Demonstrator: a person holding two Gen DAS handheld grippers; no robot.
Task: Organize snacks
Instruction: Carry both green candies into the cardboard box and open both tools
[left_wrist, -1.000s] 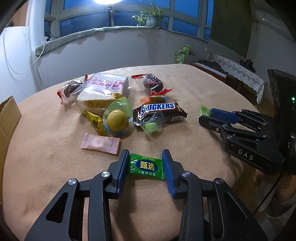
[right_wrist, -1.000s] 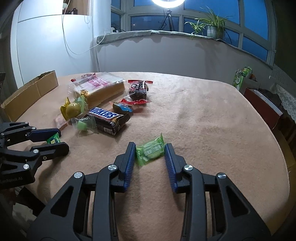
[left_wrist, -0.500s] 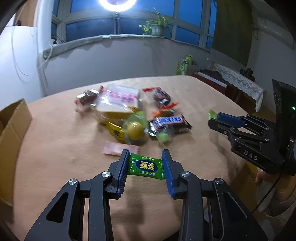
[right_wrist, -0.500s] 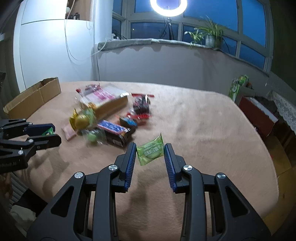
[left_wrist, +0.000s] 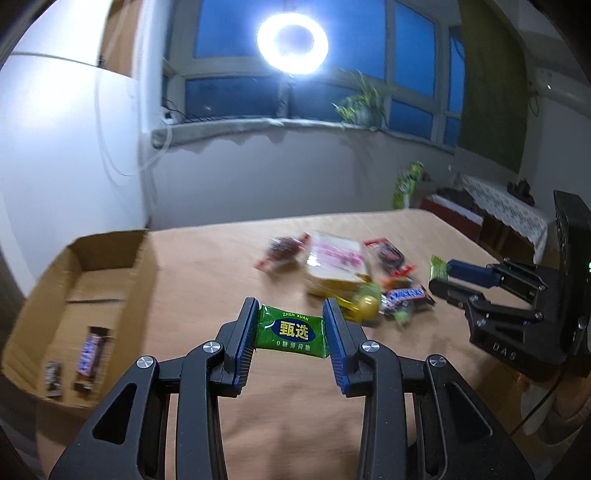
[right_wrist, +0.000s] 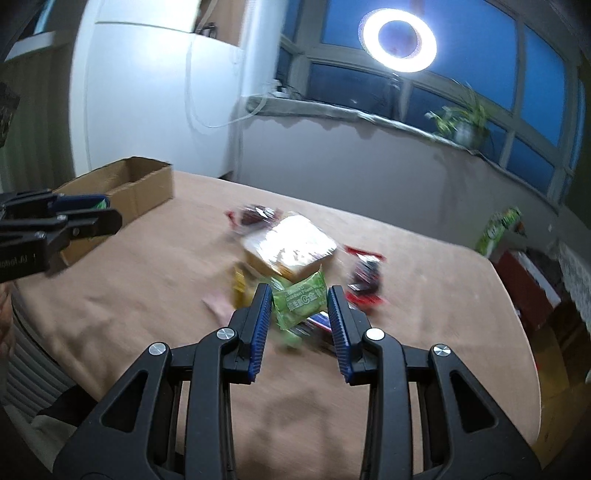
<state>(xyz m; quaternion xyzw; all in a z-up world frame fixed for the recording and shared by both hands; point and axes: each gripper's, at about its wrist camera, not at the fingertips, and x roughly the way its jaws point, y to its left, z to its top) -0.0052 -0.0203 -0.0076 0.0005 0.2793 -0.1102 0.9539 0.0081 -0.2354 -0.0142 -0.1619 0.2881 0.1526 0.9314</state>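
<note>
A dark green candy packet (left_wrist: 290, 331) with yellow lettering sits clamped between the blue pads of the left gripper (left_wrist: 290, 334), lifted clear of the table (left_wrist: 207, 280). In the right wrist view, a paler green snack packet (right_wrist: 300, 301) is pinched the same way in the right gripper (right_wrist: 300, 325), tilted and also off the surface.

From the left gripper, the cardboard box (left_wrist: 146, 266) stands at about ten o'clock, at the table's left edge. Its floor holds a wrapped chocolate bar (left_wrist: 88, 356) and a smaller dark wrapper (left_wrist: 53, 376) just beside it. At about one o'clock lies the blurred pile of remaining snacks: a clear bag of sliced bread (left_wrist: 334, 266), a Snickers bar (left_wrist: 404, 295), a yellow round sweet (left_wrist: 365, 304) and dark red-edged wrappers (left_wrist: 282, 249). The right gripper (left_wrist: 439, 273) shows at three o'clock with a green packet end poking from its tips.

From the right gripper, the left gripper (right_wrist: 103, 210) is at ten o'clock, in front of the box (right_wrist: 147, 184), a sliver of green between its fingers. A ring light (right_wrist: 399, 40) glows above the window sill at one o'clock, with a potted plant (right_wrist: 461, 122) further right.
</note>
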